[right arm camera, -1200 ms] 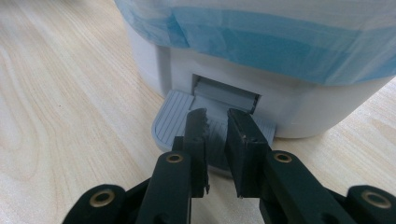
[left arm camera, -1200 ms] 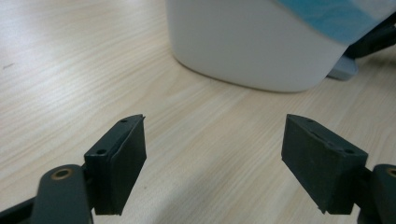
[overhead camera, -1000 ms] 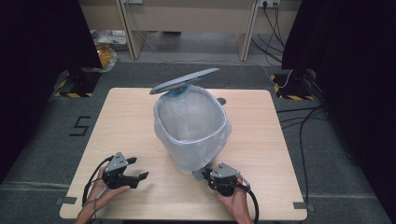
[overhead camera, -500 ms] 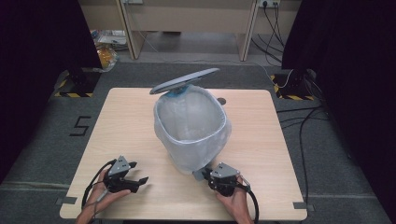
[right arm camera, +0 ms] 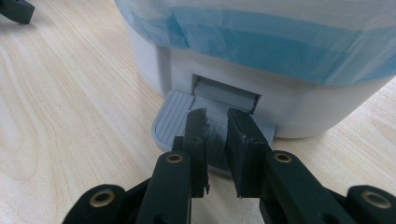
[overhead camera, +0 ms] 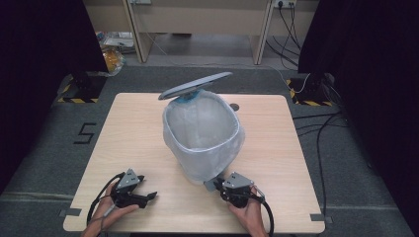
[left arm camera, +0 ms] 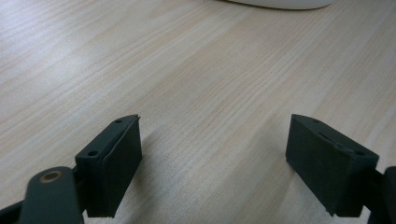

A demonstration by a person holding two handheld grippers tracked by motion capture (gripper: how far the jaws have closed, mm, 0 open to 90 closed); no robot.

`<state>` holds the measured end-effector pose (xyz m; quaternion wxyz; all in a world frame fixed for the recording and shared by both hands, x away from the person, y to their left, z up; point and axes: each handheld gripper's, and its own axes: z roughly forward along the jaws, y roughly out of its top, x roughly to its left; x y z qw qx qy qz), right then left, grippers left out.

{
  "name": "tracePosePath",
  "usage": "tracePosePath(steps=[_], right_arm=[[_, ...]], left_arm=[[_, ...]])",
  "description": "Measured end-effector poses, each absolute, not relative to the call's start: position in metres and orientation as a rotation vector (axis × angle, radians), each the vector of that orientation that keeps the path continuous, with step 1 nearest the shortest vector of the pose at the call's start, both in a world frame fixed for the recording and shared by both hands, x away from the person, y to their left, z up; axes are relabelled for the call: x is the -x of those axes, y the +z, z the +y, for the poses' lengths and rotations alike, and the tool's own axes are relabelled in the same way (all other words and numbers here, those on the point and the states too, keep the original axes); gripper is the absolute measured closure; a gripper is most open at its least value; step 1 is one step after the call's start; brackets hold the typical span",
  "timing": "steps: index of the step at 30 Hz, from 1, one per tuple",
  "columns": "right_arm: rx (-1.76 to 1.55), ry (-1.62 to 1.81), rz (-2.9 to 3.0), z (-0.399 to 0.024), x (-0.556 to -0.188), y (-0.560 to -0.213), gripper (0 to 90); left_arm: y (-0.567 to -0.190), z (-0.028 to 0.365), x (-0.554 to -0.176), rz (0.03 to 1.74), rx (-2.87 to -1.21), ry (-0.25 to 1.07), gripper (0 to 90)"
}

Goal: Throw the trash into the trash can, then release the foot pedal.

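Bin (overhead camera: 202, 140): a white pedal bin is seen standing near the middle of the table (overhead camera: 128, 133), lined with a translucent bag (overhead camera: 200, 123) whose blue-tinted edge is folded over the rim.
Lid (overhead camera: 195, 85): a grey lid is seen raised at the far side of the bin, tilted up on its hinge.
Pedal (right arm camera: 175, 119): a grey ribbed foot pedal is seen projecting from a slot at the bin's base, on the side facing the person.
Right tongs (right arm camera: 217, 119): held in the right hand (overhead camera: 247, 215) at the near edge of the table, pointed at the bin's base. The jaws are drawn nearly together, with a narrow gap left between them; the tips are placed over the pedal. Whether the pedal is touched cannot be told. Nothing is seen gripped.
Left tongs (left arm camera: 215, 140): held in the left hand (overhead camera: 106, 210) at the near left of the table, well apart from the bin. The jaws are spread wide, with bare wood between them; nothing is held.
Table: a light wood-grain top is seen.
Floor (overhead camera: 49, 148): grey carpet is seen around the table, marked "5" at the left.
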<state>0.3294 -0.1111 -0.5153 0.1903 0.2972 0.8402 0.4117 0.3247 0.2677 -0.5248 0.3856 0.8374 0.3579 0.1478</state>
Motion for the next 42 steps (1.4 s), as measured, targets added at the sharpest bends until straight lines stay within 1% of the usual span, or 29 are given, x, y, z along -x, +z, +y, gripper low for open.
tracePosePath(steps=[5, 7, 27, 37, 42], right_arm=[[-0.832, 1.157, 2.362, -0.1111, -0.3295, -0.5153, 78.1], [-0.832, 1.157, 2.361, -0.1111, -0.3295, -0.5153, 78.1], [-0.833, 1.148, 2.349, -0.1101, -0.3284, -0.5153, 77.5], [-0.868, 1.139, 2.318, -0.1105, -0.3284, -0.5142, 68.0], [-0.878, 1.147, 2.303, -0.1115, -0.3280, -0.5124, 66.9]], left_arm=[[-0.5249, 0.2677, -0.3250, 0.929, -2.128, 0.387, 16.6], [-0.5250, 0.2677, -0.3256, 0.942, -2.130, 0.389, 14.2], [-0.5249, 0.2681, -0.3255, 0.938, -2.126, 0.385, 15.8], [-0.5249, 0.2682, -0.3256, 0.940, -2.125, 0.385, 15.9], [-0.5249, 0.2683, -0.3257, 0.940, -2.125, 0.384, 16.0]])
